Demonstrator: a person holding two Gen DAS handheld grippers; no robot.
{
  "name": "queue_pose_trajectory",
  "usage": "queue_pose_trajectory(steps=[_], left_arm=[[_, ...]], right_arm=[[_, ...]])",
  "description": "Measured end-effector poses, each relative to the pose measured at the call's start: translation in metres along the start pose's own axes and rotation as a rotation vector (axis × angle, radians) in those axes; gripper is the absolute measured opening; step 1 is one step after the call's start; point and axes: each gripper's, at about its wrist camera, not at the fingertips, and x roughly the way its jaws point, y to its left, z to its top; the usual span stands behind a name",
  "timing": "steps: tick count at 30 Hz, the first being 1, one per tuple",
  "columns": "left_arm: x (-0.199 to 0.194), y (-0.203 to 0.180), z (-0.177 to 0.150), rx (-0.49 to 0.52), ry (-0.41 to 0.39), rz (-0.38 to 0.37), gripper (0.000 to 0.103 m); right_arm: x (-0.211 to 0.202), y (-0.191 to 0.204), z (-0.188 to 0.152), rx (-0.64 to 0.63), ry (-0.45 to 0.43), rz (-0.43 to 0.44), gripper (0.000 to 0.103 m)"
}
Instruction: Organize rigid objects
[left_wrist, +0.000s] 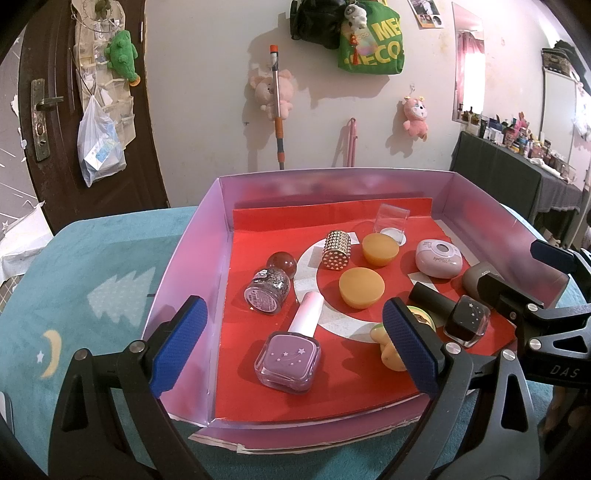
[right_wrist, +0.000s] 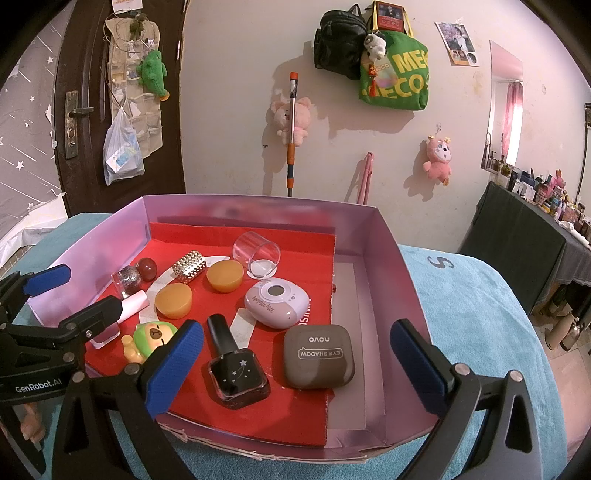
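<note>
While the left wrist camera looks down into a shallow pink box (left_wrist: 192, 254) lined with red paper, the left gripper (left_wrist: 295, 343) hangs over the box's near edge with its blue-padded fingers (left_wrist: 177, 347) spread wide and holding nothing. Between the fingers lies a lilac nail polish bottle (left_wrist: 290, 354) with a white cap, on its side. Farther in lie a glitter bottle (left_wrist: 267, 288) with a red round cap, a gold studded cylinder (left_wrist: 336, 251), two orange round cakes (left_wrist: 362, 288), a clear glass (left_wrist: 393, 219) and a pink oval case (left_wrist: 437, 258). At the right, the right gripper (left_wrist: 524, 295) reaches in beside a black nail polish bottle (left_wrist: 467, 319).

Seen from the right wrist camera, the right gripper (right_wrist: 295, 369) is also spread open and empty above the near side of the box (right_wrist: 388, 258). The black nail polish bottle (right_wrist: 236, 369) lies between its fingers (right_wrist: 173, 369), close to the left one, with a brown eye shadow case (right_wrist: 319, 356) just beside it. The pink oval case (right_wrist: 277, 301) sits behind them. A small green and yellow figure (right_wrist: 147, 339) lies at the left, partly hidden by the left gripper (right_wrist: 74, 295). The box rests on a teal cloth (right_wrist: 480, 314).
</note>
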Motion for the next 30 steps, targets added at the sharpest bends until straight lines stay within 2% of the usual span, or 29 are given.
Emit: queue_pose_trajectory(steps=[25, 28, 30], left_arm=[[0.0, 0.0, 0.0, 0.0, -0.001, 0.001, 0.097], [-0.005, -0.002, -0.002, 0.007, -0.009, 0.019, 0.097], [-0.012, -0.004, -0.004, 0.009, 0.0, 0.005, 0.097]], right_arm=[[0.0, -0.001, 0.0, 0.0, 0.0, -0.004, 0.103], [-0.002, -0.003, -0.001, 0.002, -0.008, -0.012, 0.103], [-0.008, -0.005, -0.002, 0.015, -0.008, -0.001, 0.103]])
